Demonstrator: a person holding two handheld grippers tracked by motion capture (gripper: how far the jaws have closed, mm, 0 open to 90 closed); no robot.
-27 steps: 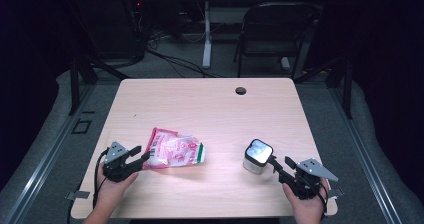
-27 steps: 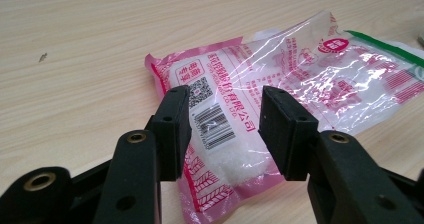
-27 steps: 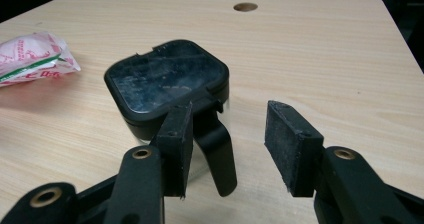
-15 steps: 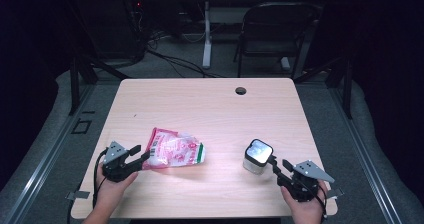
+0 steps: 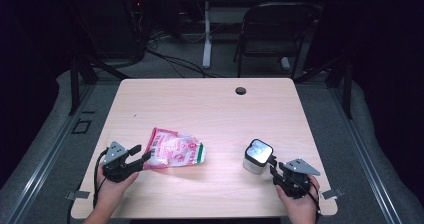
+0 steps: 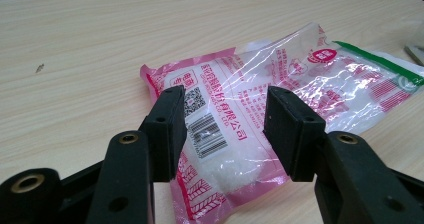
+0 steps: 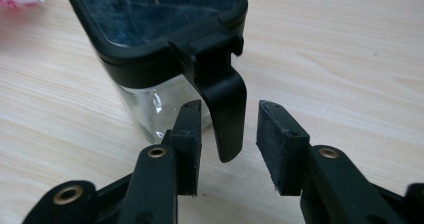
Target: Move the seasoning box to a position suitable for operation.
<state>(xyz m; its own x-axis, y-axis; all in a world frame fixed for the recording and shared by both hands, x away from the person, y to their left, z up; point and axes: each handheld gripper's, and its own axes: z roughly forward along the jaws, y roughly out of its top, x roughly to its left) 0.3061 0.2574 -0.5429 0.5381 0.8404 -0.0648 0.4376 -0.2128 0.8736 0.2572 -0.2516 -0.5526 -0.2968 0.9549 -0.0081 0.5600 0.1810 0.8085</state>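
A pink and clear plastic bag of white grains lies flat on the wooden table, left of centre. My left gripper is open, its jaws standing on either side of the bag's barcode end. A small glass jar with a black lid stands at the right. My right gripper is open beside it. In the right gripper view the lid's black latch handle hangs between the two jaws, untouched by the pads.
A round cable hole sits near the table's far edge. A black chair and a white desk leg stand beyond the table. Dark floor surrounds it.
My right gripper has drawn slightly back toward the front edge and then come in at the jar's latch. The left gripper and the bag have stayed put.
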